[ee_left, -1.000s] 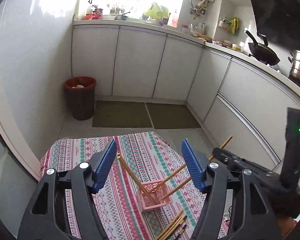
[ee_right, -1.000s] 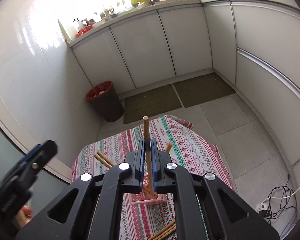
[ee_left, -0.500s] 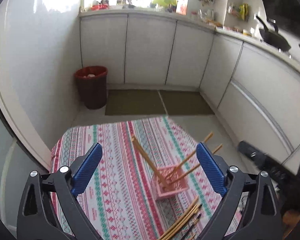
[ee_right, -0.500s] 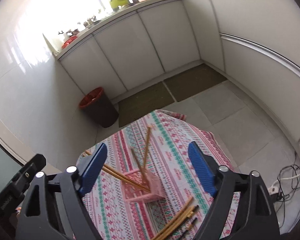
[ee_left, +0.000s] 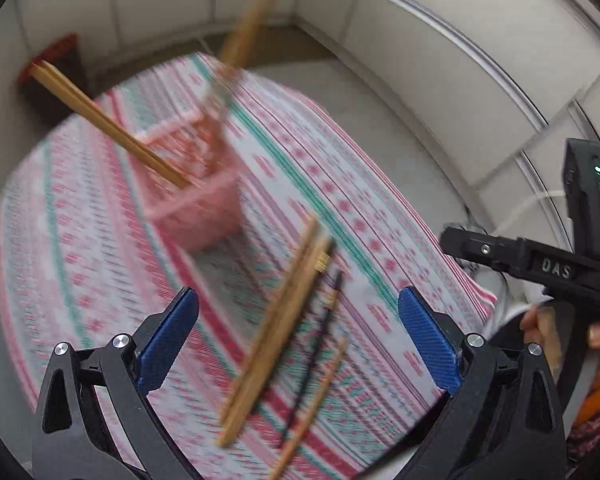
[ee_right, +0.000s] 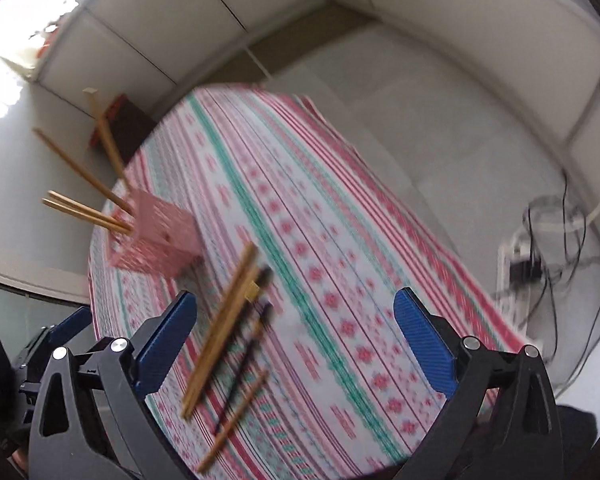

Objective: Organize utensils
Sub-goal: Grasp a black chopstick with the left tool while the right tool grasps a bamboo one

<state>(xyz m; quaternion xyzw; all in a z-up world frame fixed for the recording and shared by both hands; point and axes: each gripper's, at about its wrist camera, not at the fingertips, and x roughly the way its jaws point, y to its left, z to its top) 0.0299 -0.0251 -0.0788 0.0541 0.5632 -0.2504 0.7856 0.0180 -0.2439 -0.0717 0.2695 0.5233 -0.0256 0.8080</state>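
A pink slotted basket (ee_left: 196, 200) stands on the patterned tablecloth (ee_left: 340, 208) with several wooden chopsticks (ee_left: 100, 120) leaning out of it. It also shows in the right wrist view (ee_right: 160, 240). Loose wooden and dark chopsticks (ee_left: 284, 320) lie on the cloth in front of the basket, also in the right wrist view (ee_right: 228, 320). My left gripper (ee_left: 298, 332) is open and empty above the loose chopsticks. My right gripper (ee_right: 296, 336) is open and empty above the cloth, just right of them. Both views are blurred.
White cabinets (ee_left: 440, 60) curve around the room. A red bin (ee_left: 56, 56) stands on the floor behind the table. A power strip with cables (ee_right: 540, 256) lies on the floor to the right. The right gripper's body (ee_left: 540, 264) shows at the left view's right edge.
My right gripper let go of a chopstick into the basket and opened. Both grippers then dropped and tilted down toward the loose chopsticks on the cloth.
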